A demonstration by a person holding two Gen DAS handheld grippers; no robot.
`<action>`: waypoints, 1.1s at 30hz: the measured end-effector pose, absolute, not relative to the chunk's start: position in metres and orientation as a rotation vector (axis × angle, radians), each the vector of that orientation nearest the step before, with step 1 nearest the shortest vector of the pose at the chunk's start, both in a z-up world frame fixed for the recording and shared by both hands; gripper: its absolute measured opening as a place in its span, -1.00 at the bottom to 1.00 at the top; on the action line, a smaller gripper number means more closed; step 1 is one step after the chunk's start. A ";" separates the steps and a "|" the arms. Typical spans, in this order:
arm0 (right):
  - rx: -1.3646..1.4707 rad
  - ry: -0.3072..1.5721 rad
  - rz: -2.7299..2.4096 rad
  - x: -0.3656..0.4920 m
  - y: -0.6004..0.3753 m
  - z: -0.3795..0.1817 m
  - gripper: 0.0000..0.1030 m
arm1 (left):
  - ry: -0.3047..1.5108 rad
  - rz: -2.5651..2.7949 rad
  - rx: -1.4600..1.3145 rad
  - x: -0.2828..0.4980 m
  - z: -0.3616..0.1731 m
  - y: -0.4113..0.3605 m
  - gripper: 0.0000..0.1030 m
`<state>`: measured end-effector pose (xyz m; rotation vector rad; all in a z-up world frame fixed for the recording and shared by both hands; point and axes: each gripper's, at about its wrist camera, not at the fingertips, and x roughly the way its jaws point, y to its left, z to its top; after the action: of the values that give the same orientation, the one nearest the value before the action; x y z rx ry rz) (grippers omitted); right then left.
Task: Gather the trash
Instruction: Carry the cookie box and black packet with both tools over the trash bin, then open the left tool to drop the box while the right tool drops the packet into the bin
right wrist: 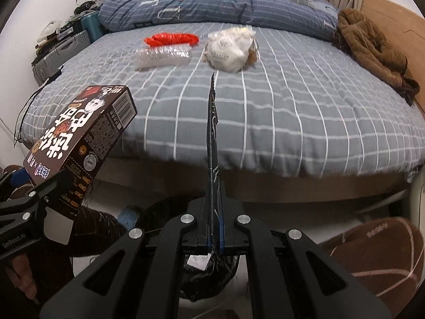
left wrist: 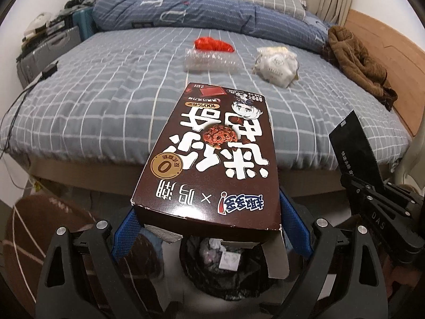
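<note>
My left gripper (left wrist: 209,228) is shut on a brown cookie box (left wrist: 212,154), held flat above a black-lined trash bin (left wrist: 225,271) on the floor; the box also shows in the right wrist view (right wrist: 79,143). My right gripper (right wrist: 213,228) is shut on a thin black wrapper (right wrist: 212,146), seen edge-on, above the same bin (right wrist: 209,273); the wrapper shows in the left wrist view (left wrist: 356,148). On the bed lie a red bag (right wrist: 172,38), a clear plastic tray (right wrist: 163,55) and a white crumpled bag (right wrist: 231,49).
The bed (right wrist: 265,111) has a grey checked sheet, a blue duvet (right wrist: 212,5) at the back and a brown garment (right wrist: 372,50) at the right. Suitcases (right wrist: 63,50) stand at the left. A brown round rug (right wrist: 377,260) lies on the floor.
</note>
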<state>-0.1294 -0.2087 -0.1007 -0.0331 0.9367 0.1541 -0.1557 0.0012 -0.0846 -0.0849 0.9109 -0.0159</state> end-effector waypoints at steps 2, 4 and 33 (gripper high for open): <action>-0.039 0.952 0.154 -0.136 -0.208 -0.104 -0.95 | 0.928 -0.012 -0.087 -0.162 -0.086 0.002 0.74; -0.043 0.967 0.153 -0.141 -0.207 -0.107 -0.95 | 0.944 -0.011 -0.093 -0.169 -0.088 0.003 0.74; -0.032 1.232 0.144 -0.155 -0.211 -0.185 -0.95 | 1.239 -0.051 -0.056 -0.159 -0.168 -0.012 0.75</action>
<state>-0.1551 -0.2113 -0.1846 -0.0319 1.2321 0.1435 -0.1589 -0.0121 -0.1684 -0.0559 1.2388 -0.0512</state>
